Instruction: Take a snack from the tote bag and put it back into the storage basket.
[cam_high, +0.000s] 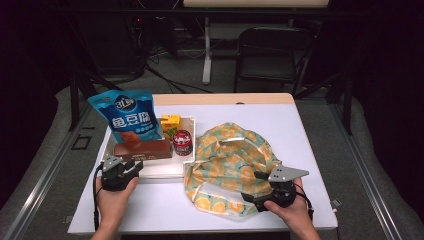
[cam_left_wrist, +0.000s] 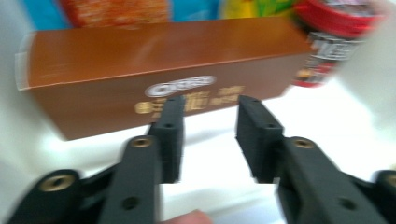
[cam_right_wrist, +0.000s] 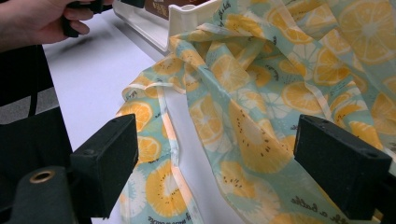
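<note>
Jaws parted on both sides frame two separate targets on the white bench (cam_high: 165, 205). Those of the left gripper (cam_left_wrist: 208, 135) stand open and empty, aimed at the brown box (cam_left_wrist: 163, 70), which lies dead ahead at 12 o'clock, close in front of the tips but not yet between them. Its long axis runs crosswise to the jaws, from 9 o'clock to 3 o'clock, so any closing bite would have to take the box across its narrow face. In the high view the left gripper (cam_high: 120, 171) sits just at the 6 o'clock edge of the white tray (cam_high: 165, 171), plainly the nearer hand to the box (cam_high: 143, 149). The box is a long, slim carton, glossy copper-brown with a pale oval logo and gold print on its front. Behind it stand a blue snack bag (cam_high: 127, 120), a yellow carton (cam_high: 170, 123) and a red-lidded can (cam_high: 182, 142). The right gripper (cam_right_wrist: 215, 158), wide open, straddles a fold of the orange-print cloth bag (cam_right_wrist: 261, 93) lying crumpled at the tray's 3 o'clock side.
</note>
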